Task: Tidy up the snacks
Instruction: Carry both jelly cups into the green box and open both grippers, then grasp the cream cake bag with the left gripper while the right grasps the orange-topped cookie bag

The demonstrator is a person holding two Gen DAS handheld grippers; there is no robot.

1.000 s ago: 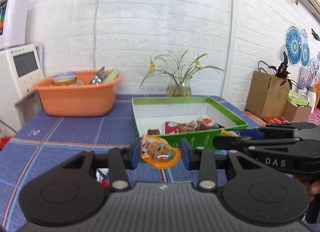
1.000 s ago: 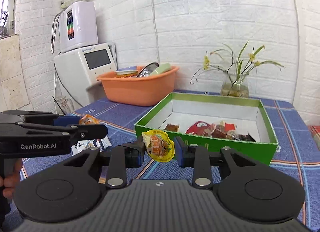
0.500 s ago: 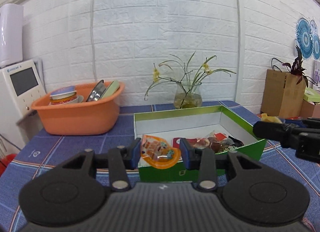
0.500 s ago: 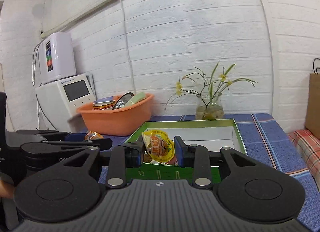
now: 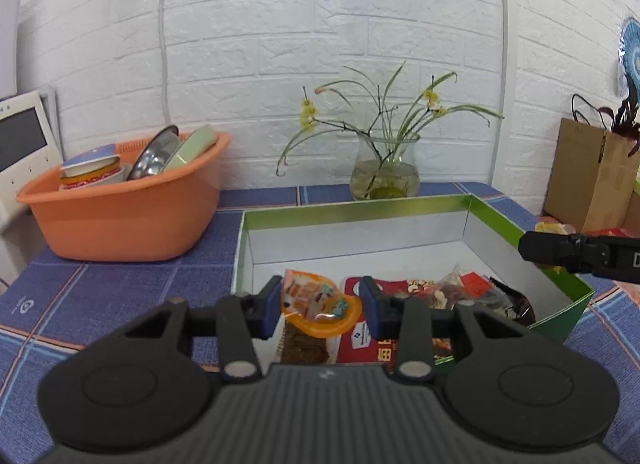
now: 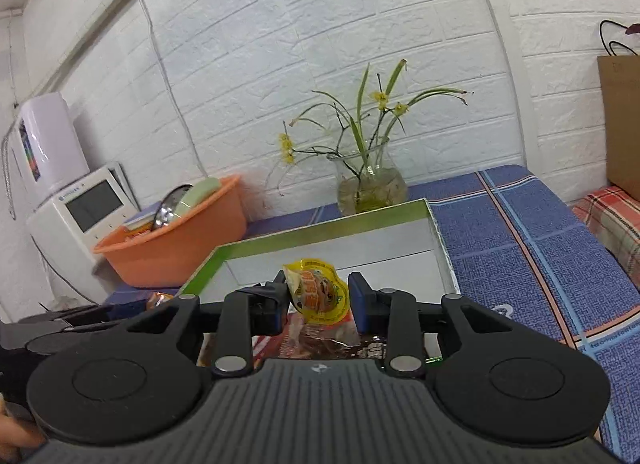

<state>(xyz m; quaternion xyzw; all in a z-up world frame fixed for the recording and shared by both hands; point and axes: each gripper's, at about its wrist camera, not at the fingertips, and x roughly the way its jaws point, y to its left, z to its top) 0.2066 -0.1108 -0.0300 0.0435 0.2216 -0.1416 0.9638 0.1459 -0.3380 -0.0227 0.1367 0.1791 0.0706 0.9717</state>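
**Two snack cups held over the green box**

The left gripper (image 5: 320, 306) is pinching an orange-rimmed plastic snack cup with a printed foil lid (image 5: 318, 306) between its blue pads (image 5: 269, 310), the jaws closing only as far as the cup's width allows. The cup is sitting tilted, its lid facing the camera, above the near end of the green cardboard box with a white inside (image 5: 400, 210). The right gripper (image 6: 318, 298) is gripping a yellow-rimmed snack cup with a cartoon lid (image 6: 320, 296) in the same way, pads (image 6: 358, 306) pressing on both sides, and it too is hanging over the box's near part.

Below the cups, flat snack packets are lying on the box floor: a brown packet (image 5: 306, 348) directly under the left gripper, a red-and-white packet (image 5: 362, 338) beside it, and a cluster of dark, crinkled wrappers (image 5: 480, 296) toward the right wall. The far half of the box floor is showing bare white, bounded by upright walls with green top edges.

In the left wrist view, the tip of the right gripper is reaching in from the right, level with the box's right rim.

Farther back on the blue checked tablecloth (image 5: 120, 292), an orange plastic basin holding dishes (image 5: 120, 220) is standing well apart from the box's left wall. A glass vase with yellow flowers (image 5: 386, 172) is standing just behind the box against the white brick wall (image 5: 320, 24).
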